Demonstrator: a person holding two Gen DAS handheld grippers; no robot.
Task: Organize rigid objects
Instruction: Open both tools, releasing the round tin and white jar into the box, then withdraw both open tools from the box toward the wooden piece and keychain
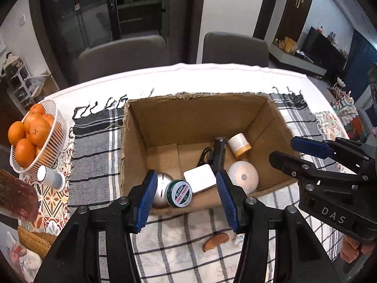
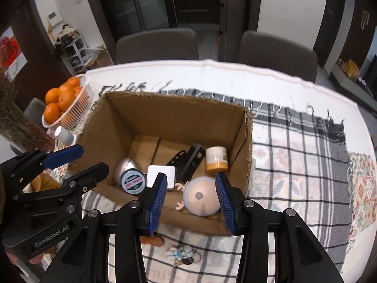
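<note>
Checked cloth covers the tabletop (image 1: 235, 70); both tongs hover over the near rim of the cardboard box (image 1: 195, 110). Left tongs (image 1: 187, 199) and right tongs (image 2: 191, 201) stand partly apart, empty. Ahead of them lie a tin (image 1: 179, 193), white block (image 1: 200, 181) and domed toy (image 2: 202, 195). Behind them, what may be a comb (image 1: 215, 241) and a keychain figure (image 2: 182, 254) remain outside; reaching back blind could knock the box.
</note>
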